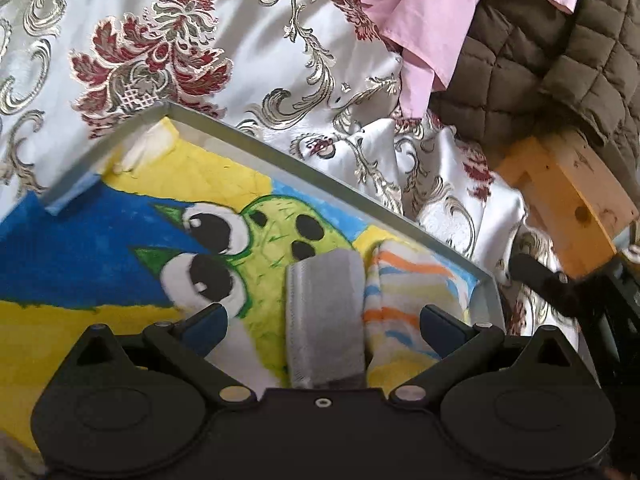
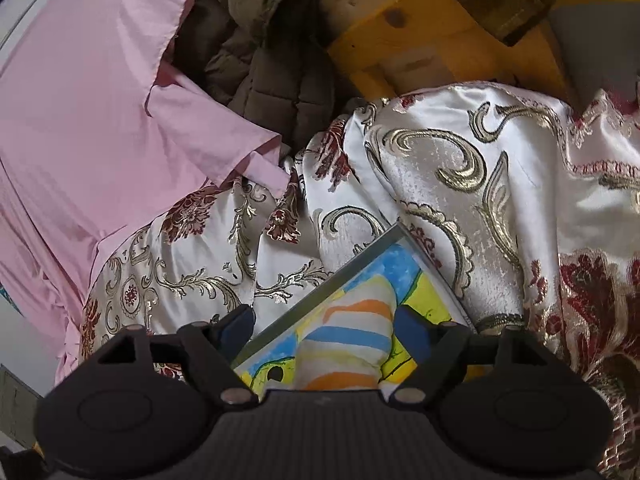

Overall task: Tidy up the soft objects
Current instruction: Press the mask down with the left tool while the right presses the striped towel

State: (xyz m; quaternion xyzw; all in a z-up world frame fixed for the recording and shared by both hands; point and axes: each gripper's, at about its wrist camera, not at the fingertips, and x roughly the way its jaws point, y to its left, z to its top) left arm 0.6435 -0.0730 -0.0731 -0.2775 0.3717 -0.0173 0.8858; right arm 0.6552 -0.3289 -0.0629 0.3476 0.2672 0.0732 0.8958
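A shallow tray [image 1: 280, 152] with a painted cartoon bottom lies on an ornate white, gold and red bedspread [image 1: 168, 52]. Inside it lie a folded grey sock [image 1: 326, 316] and, touching its right side, a rolled striped sock [image 1: 404, 304] in white, orange and blue. My left gripper [image 1: 324, 320] is open above the tray, with the grey sock between its spread fingers. My right gripper [image 2: 326, 322] is open over the tray's corner [image 2: 362, 256]; the striped sock [image 2: 352, 332] lies between its fingers, right finger inside the tray, left finger outside.
A pink cloth [image 2: 92, 92] and a brown quilted jacket [image 1: 532, 64] lie on the bedspread behind the tray. A yellow wooden frame [image 2: 404, 28] stands beyond the bed edge, also in the left wrist view [image 1: 568, 196].
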